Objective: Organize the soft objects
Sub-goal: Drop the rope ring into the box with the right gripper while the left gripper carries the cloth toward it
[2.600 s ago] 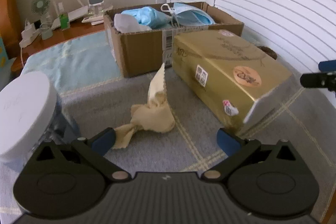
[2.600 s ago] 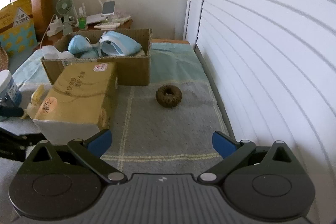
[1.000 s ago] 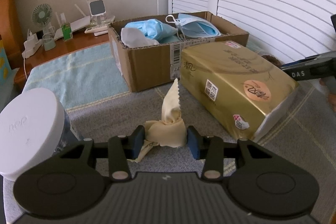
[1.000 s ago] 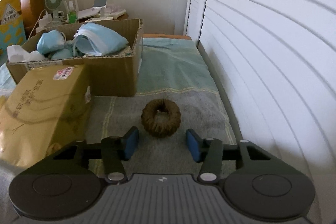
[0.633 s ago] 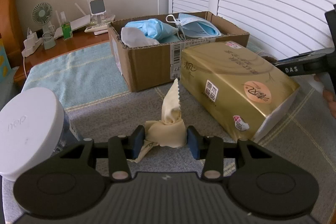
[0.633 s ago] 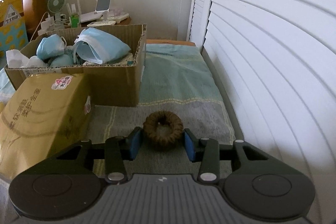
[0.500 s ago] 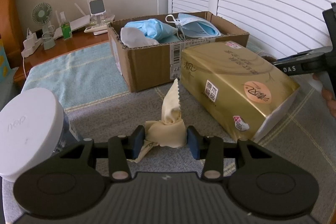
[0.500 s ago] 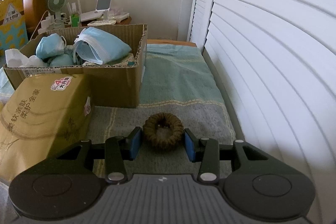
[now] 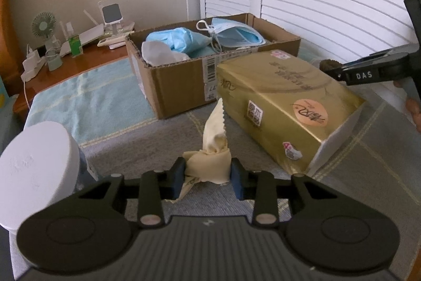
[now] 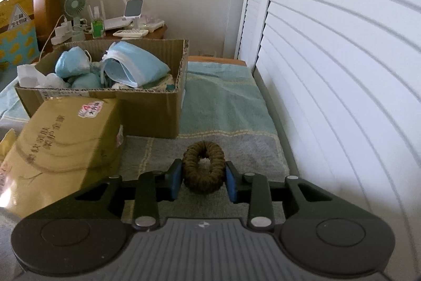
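Now we are clamping our left gripper (image 9: 208, 177) on the cream cloth (image 9: 210, 161) at lower centre, while our right gripper (image 10: 203, 178) is squeezing the brown scrunchie (image 10: 204, 166), both having just closed.

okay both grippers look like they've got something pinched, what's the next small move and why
Probably lift both grippers straight up a little. The left gripper has just been closing and now pinches the crumpled cream cloth; the right gripper has just been closing and squeezes the brown braided hair ring into an oval. Both items sit low beside the open cardboard box of blue masks, so they need height to clear its wall.
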{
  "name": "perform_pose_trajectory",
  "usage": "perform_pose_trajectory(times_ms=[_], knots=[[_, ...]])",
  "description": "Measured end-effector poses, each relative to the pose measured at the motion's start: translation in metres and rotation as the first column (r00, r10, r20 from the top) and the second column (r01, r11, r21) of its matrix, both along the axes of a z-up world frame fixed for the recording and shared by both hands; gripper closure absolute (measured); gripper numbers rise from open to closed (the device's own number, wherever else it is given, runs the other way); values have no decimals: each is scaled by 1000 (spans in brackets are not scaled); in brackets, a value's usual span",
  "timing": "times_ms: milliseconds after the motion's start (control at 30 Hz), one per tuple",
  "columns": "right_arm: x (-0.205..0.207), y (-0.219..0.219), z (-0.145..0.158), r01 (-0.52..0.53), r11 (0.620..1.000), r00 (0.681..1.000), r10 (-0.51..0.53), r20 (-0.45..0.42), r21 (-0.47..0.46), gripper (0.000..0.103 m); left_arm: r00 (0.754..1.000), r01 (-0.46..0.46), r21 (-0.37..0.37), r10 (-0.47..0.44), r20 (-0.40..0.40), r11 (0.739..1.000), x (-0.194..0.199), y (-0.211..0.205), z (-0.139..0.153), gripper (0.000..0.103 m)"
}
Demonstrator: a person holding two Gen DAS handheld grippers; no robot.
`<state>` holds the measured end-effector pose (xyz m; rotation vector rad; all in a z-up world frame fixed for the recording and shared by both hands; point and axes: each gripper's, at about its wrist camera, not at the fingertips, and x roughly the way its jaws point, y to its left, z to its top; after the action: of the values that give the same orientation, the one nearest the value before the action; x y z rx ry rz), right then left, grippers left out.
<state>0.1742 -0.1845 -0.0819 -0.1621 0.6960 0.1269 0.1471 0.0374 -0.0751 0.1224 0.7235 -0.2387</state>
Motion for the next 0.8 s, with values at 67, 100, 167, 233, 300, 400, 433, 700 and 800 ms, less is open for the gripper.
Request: perform_pose_trajectory(times_ms=[67,100,167,233,300,400,433,700,800], knots=[[-4,1,6,-6,1000,1000,6,8,1,65,1000,5,-2,-5,-1,1000,-1,1,4,68],[-7,2,10,-11,1000,1000,11,13,2,65,1000,10,-8,-10,-3,1000,-3,3,7,69],[-12,4,21,-27,1000,999,27,34,0,65,1000,20,-17,-20,-8,1000,-6,5,13,68],[-15,8,32,-47,999,997,47,58,-1,65,999,30,-22,-30,-11,999,-9,8,19,68],[-16,11,43,-74,997,994,73,79,6,65,999,40,-29,-40,-12,999,-12,9,25,68],[-11,19,58,-112,993,989,110,99,24,65,999,52,-32,-52,-3,998,-16,11,35,68],[-8,23,63,-129,991,987,125,104,27,65,998,55,-33,-55,3,998,-18,11,38,68],[24,72,82,-277,960,955,271,121,38,65,999,48,-42,-48,5,998,-21,13,47,68],[32,85,81,-320,946,942,313,122,43,56,999,46,-37,-46,7,998,-21,14,48,68]])
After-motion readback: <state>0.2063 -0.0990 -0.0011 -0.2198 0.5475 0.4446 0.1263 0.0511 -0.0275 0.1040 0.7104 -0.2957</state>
